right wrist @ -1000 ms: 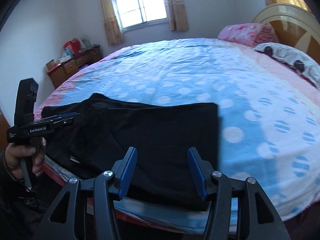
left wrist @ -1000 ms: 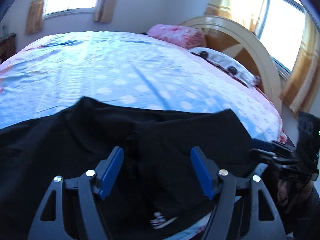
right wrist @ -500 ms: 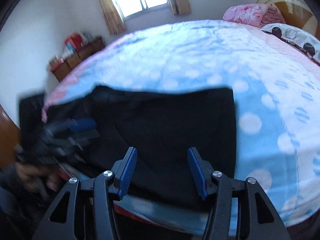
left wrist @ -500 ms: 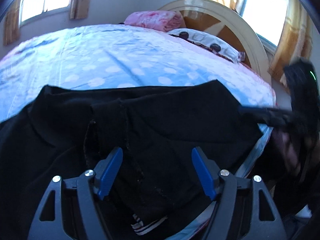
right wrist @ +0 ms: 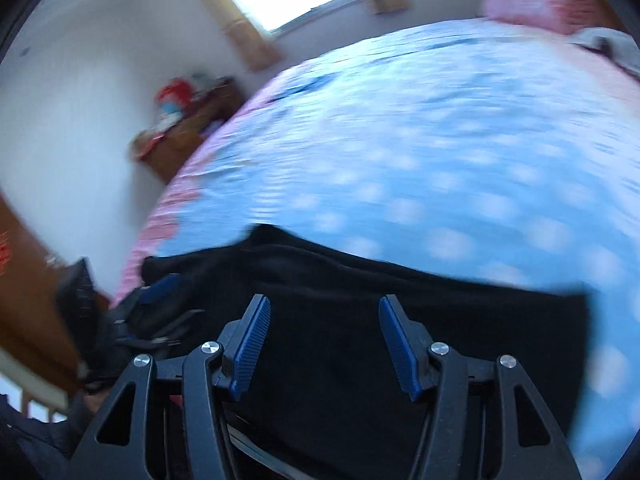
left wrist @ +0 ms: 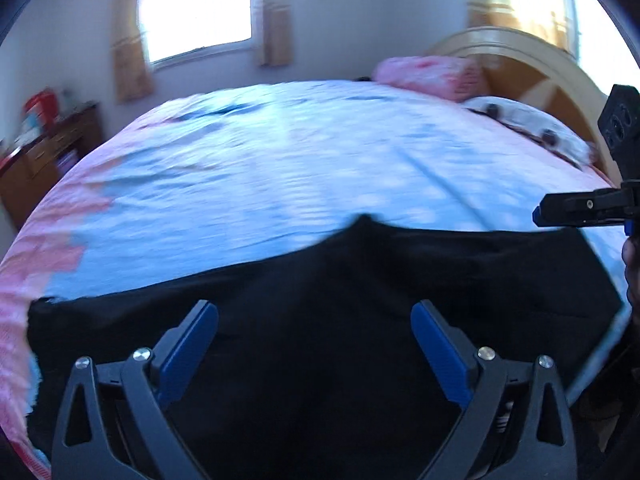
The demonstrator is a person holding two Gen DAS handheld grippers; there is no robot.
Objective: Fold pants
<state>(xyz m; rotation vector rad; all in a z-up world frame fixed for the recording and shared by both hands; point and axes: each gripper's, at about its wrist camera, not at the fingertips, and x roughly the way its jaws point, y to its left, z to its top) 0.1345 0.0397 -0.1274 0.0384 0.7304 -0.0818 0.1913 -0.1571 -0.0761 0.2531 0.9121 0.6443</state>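
Lying flat near the front edge of the bed (left wrist: 280, 168): black pants (left wrist: 360, 300), spread wide across the blue dotted sheet. Showing a small raised peak along the far edge, with the near side running off the mattress edge.

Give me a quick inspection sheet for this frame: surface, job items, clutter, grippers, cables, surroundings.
Surface: bed with blue polka-dot sheet, pink edge.
Job's things: black pants spread along the near edge.
Clutter: pink pillow and white pillow at the headboard.
Grippers: left gripper and right gripper both open, above the pants, holding nothing.
Cables: nothing seen.
Surroundings: window with curtains, wooden dresser, motion blur.
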